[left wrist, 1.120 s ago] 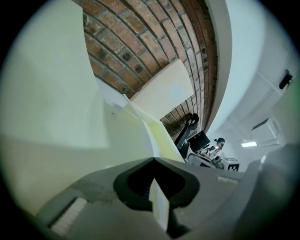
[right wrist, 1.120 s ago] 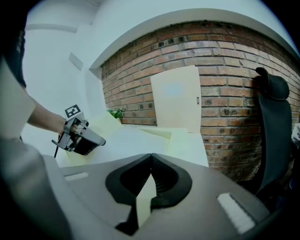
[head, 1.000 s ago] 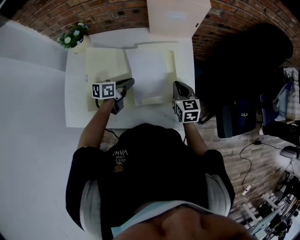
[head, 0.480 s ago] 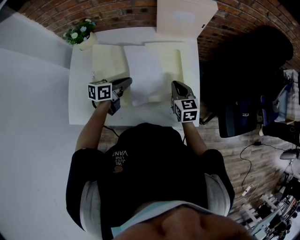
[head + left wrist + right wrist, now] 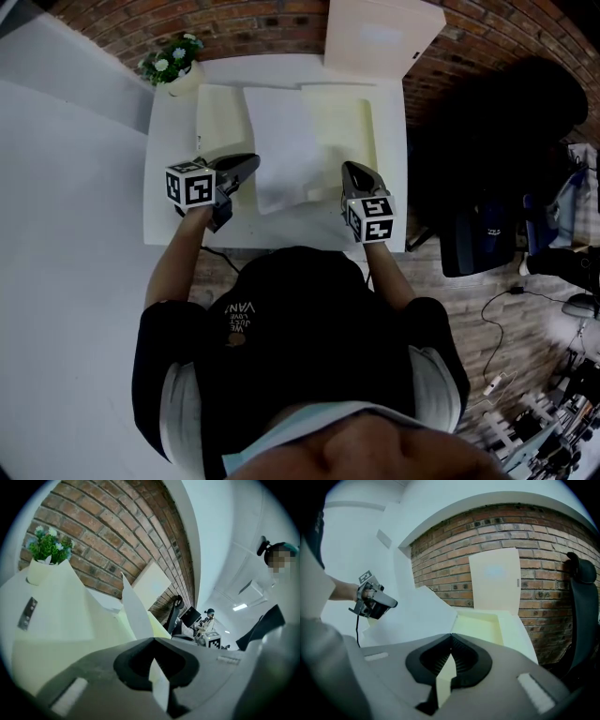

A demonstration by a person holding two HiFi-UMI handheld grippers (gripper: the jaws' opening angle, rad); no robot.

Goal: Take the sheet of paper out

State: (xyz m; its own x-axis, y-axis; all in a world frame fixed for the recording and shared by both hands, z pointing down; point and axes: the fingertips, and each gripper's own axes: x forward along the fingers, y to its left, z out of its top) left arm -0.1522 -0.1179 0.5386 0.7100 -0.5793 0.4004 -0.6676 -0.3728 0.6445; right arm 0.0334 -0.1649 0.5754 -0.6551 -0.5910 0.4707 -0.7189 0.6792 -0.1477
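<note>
1. We are partway through the pull-out. The sheet of paper (image 5: 281,141) lies over the middle of the open folder (image 5: 352,122) on the table (image 5: 281,230), with its near left corner raised.
2. Our left hand-held gripper (image 5: 246,167) is clenched on that corner. Its own view shows the white sheet pinched between the closed jaws and rising away from them.
3. Our right hand-held gripper (image 5: 351,172) is clenched too, on a pale yellow strip. We take this to be the folder's near edge, just beside the sheet's right side, so this hand seems to be steadying the folder.
4. We judge the sheet not yet out, since most of it overlaps the folder's two leaves and only the gripped corner is lifted.
5. The next move calls for drawing the sheet up and off to the left until it clears the folder.
   - The left grip should stay firm.
   - The right grip should hold the folder so it does not follow the sheet.
   - A slow, even pull seems wise, because thin paper held by one corner may crease or tear.
6. Our count:
   - one sheet of paper
   - one folder, opened into two leaves
   - two hand-held grippers
   - one table
   - one flower pot (image 5: 172,67) at the table's far left corner
   - one cream box (image 5: 380,36) at the far edge, against the brick wall
</note>
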